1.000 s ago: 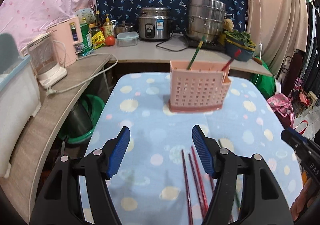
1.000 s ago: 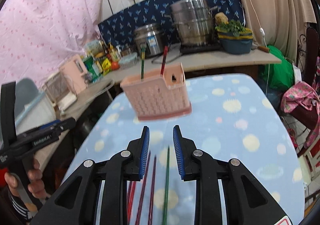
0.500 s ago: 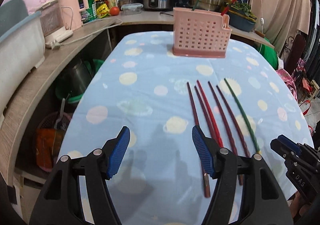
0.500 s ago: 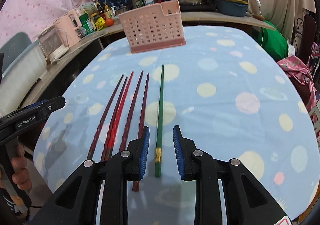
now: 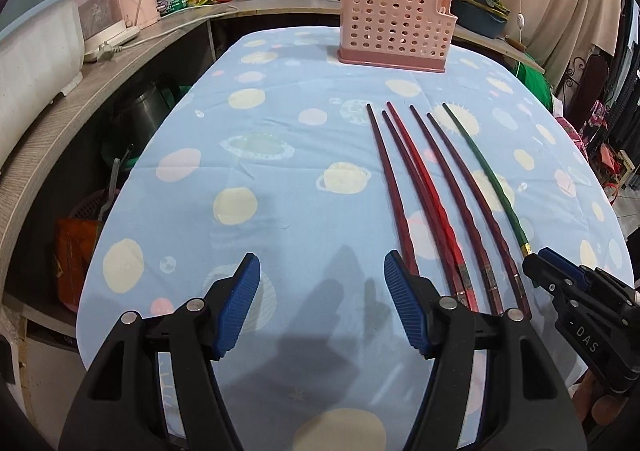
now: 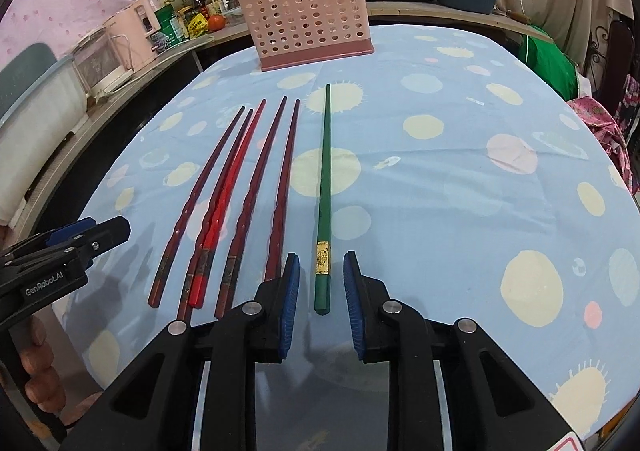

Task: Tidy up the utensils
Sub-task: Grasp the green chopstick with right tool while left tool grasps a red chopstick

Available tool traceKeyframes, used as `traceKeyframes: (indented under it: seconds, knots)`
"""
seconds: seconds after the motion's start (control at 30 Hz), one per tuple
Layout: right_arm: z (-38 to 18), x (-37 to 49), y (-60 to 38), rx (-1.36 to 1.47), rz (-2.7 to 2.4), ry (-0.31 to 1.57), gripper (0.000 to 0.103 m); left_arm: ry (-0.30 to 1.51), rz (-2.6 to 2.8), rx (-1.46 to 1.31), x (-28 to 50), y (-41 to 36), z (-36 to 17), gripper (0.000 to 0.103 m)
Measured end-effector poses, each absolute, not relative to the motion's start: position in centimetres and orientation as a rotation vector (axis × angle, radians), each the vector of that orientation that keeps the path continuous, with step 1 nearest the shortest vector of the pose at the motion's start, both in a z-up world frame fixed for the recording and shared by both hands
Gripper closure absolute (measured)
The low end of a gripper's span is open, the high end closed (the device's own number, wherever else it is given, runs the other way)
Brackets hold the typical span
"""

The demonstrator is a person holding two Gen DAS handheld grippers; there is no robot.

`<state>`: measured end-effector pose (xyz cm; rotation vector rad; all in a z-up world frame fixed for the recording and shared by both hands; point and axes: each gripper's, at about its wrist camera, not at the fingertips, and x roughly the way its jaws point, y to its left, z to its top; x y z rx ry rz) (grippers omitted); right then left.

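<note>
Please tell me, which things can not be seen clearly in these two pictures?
- Chopsticks standing in the pink holder: lower parts hidden by its wall, both views.
- Near ends of some dark red chopsticks: covered by the left gripper, left view.
- Labels on counter bottles: too small.
- Right gripper, closing around the green chopstick: contact unclear.

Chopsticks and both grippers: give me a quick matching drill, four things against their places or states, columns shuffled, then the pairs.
Things:
1. green chopstick
2. bright red chopstick
3. left gripper
4. pink basket

Places or states:
A. jaws wide, nothing between them
B. stands at the far end of the table, two chopsticks sticking up from it
C. lies apart from the others, thick end between the closing jaws of the right gripper, pads not yet touching it
D. lies among the dark red chopsticks

Pairs: 1-C, 2-D, 3-A, 4-B
</note>
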<state>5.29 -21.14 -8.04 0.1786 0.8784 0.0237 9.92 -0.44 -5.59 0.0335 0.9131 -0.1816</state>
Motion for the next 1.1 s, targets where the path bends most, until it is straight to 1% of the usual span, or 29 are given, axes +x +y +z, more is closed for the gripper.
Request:
traceKeyframes:
  seconds: [0.2, 0.33, 0.43, 0.97, 1.1]
  knots:
    - [-8.2, 5.1, -20.9, 0.145, 0.005, 0.865, 0.089, 0.93, -0.189, 0.03, 9.8, -0.8, -6.2, 0.04]
    - [-8.3, 5.0, -20.9, 0.12, -0.006, 0.857, 0.093, 0.939, -0.191, 0.031, 9.7, -1.1, -6.6, 0.034]
    - [-8.3, 4.9, -21.0, 0.124, -0.01, 0.854, 0.096, 0.944, -0.202, 0.035, 9.5, -1.4, -6.8, 0.034]
    - [-8.4, 4.3, -21.2, 0.146, -0.012, 0.85, 0.096, 0.983, -0.246, 0.04, 9.0, -2.9, -8.0, 0.034]
    - [-8.4, 4.3, -21.2, 0.146, -0.012, 0.85, 0.096, 0.977, -0.24, 0.053, 8.9, -3.0, -8.1, 0.037]
